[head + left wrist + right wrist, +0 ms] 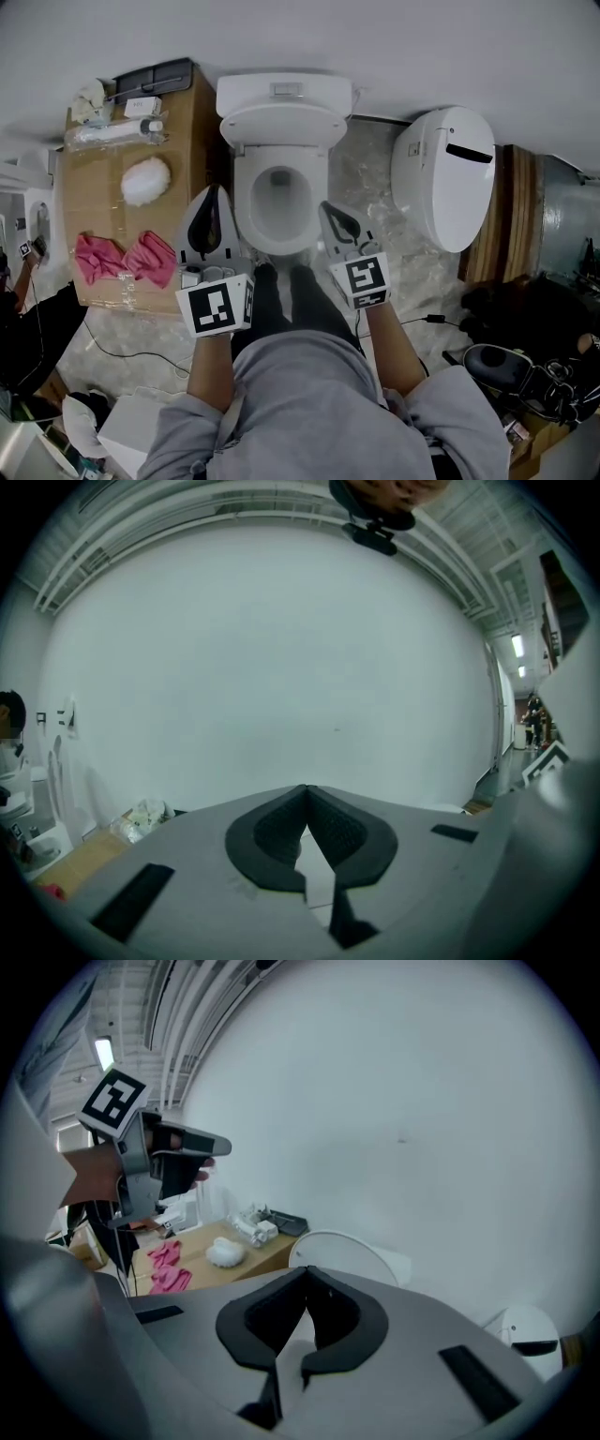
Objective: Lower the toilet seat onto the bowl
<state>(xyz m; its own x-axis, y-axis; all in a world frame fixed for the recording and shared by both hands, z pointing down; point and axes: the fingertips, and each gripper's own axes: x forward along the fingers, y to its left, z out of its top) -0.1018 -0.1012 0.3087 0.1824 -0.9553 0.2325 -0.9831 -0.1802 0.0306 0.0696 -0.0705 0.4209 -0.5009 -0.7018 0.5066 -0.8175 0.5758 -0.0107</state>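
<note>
The white toilet (278,202) stands against the wall in the head view, its bowl open from above. Its seat and lid (281,123) are raised and lean back on the tank (284,93). In the right gripper view the raised lid (342,1252) shows as a white disc above the jaws. My left gripper (216,191) hovers beside the bowl's left rim, shut with nothing in it. My right gripper (325,207) is shut and empty by the bowl's right rim. In the left gripper view the left gripper (306,790) faces the bare white wall.
A cardboard box (98,178) left of the toilet carries two pink cloths (122,258), a white puff (145,181) and a clear bottle (112,132). A detached white toilet seat unit (443,175) lies on the floor at the right. Cables cross the floor near my legs.
</note>
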